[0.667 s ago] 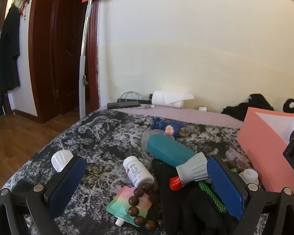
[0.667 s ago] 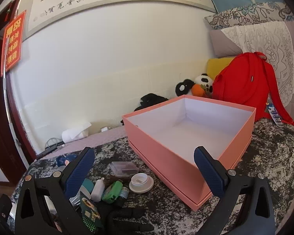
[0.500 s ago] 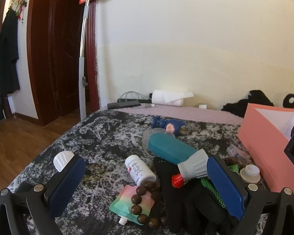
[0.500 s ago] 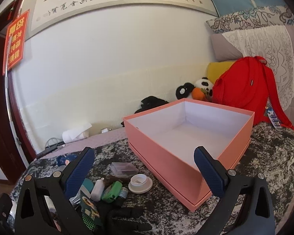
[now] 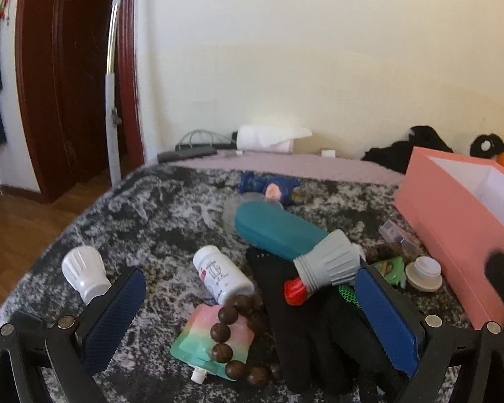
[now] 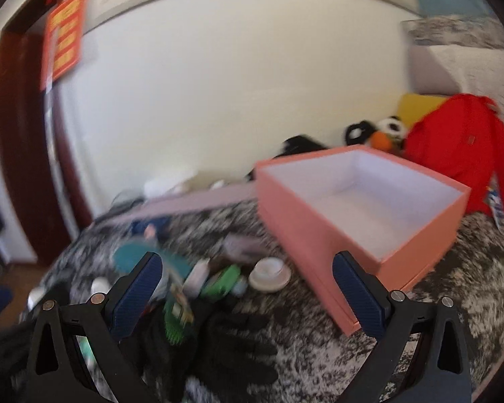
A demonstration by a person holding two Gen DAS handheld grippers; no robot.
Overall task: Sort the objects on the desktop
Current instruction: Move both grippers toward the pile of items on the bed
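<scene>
A heap of small items lies on the speckled black-and-white cloth. In the left wrist view my left gripper (image 5: 248, 305) stands open above a white pill bottle (image 5: 222, 274), a brown bead bracelet (image 5: 233, 332) on a pastel pouch (image 5: 205, 342), black gloves (image 5: 299, 329) and a teal bottle (image 5: 279, 231) with a grey neck and red cap. A white cap (image 5: 84, 268) sits by its left finger. The empty pink box (image 6: 363, 215) stands at the right. My right gripper (image 6: 248, 299) is open, nothing between its fingers, over the gloves (image 6: 238, 342) and a green packet (image 6: 221, 278).
A blue figurine (image 5: 268, 188) lies behind the teal bottle, a white round lid (image 5: 423, 272) and a clear case (image 5: 396, 235) near the box. A red backpack (image 6: 463, 154), plush toys (image 6: 383, 134), tissue roll (image 5: 272, 137) and cables line the wall. The cloth drops off at left toward wooden floor.
The right wrist view has swung left and tilted, now blurred, with the pink box shifted to the right of the picture. The left view has drifted slightly left. Both grippers stay open.
</scene>
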